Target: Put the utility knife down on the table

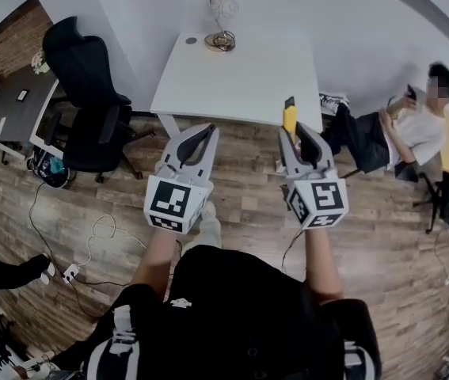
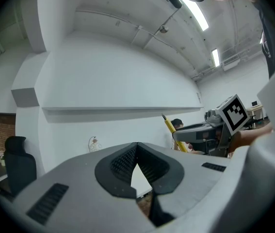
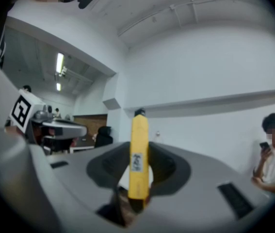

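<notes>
**Knife clamped upright near the white table**

Two bare forearms reach out from the person's black top (image 1: 240,315). The right gripper (image 1: 297,133) has its jaws clamped on the yellow utility knife (image 3: 138,154), which stands upright between them. In the head view the knife's tip shows against the near edge of the white table (image 1: 240,77). The left gripper (image 1: 210,130) has its jaw tips meeting on nothing.

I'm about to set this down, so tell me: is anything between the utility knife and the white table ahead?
Nothing visible is in the way. The utility knife is gripped in the right tongs, by the front edge of the table. The table's near part is bare, and a lamp stands at its far edge.
</notes>
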A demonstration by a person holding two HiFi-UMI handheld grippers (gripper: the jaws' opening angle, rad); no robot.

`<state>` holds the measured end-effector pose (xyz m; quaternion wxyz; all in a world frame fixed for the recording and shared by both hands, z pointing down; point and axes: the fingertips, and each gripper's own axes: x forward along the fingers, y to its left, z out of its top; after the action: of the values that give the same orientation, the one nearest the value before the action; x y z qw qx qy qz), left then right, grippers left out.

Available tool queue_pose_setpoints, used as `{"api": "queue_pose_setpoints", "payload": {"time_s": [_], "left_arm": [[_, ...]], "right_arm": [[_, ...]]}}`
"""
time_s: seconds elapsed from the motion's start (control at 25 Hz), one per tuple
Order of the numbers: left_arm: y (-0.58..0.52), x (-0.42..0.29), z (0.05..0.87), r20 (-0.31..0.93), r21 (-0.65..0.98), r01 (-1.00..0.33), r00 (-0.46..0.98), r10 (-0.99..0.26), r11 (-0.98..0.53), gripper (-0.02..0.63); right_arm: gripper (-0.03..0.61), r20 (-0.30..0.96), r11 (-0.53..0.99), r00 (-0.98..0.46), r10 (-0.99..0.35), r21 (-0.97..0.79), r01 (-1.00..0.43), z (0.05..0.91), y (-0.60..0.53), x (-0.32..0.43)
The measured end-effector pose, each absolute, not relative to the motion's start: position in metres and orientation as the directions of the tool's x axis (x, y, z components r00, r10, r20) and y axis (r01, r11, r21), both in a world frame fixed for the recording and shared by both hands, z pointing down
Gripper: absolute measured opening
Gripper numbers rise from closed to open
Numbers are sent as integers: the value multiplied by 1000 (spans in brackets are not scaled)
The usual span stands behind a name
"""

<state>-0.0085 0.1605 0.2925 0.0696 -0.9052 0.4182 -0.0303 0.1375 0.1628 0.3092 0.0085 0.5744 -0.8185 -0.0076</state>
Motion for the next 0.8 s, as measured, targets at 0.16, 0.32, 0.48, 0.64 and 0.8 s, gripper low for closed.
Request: {"api": "queue_pose_setpoints", "payload": {"time_s": [0.16,0.32,0.48,0.64,0.8], "left_arm": [[133,-9,294,1,-145,-743,660,-751,-653,18],[107,-13,294,-1,-142,-736,668,-744,-661,18],[86,-17,294,-6,-142,-734,671,-741,-664,18],[45,-24,292,0,-130,-729,678,-735,-672,18],[18,-31,292,3,-127,-723,684,-729,-679,18]], "right_arm": [[138,3,332,-332,-943,19,-943,309,135,134],[138,1,328,-328,-945,22,-944,307,108,129],[137,3,324,-324,-946,20,-946,307,90,125],[137,11,317,-317,-948,21,-948,304,49,117],[137,16,311,-310,-950,19,-950,304,22,110]]}}
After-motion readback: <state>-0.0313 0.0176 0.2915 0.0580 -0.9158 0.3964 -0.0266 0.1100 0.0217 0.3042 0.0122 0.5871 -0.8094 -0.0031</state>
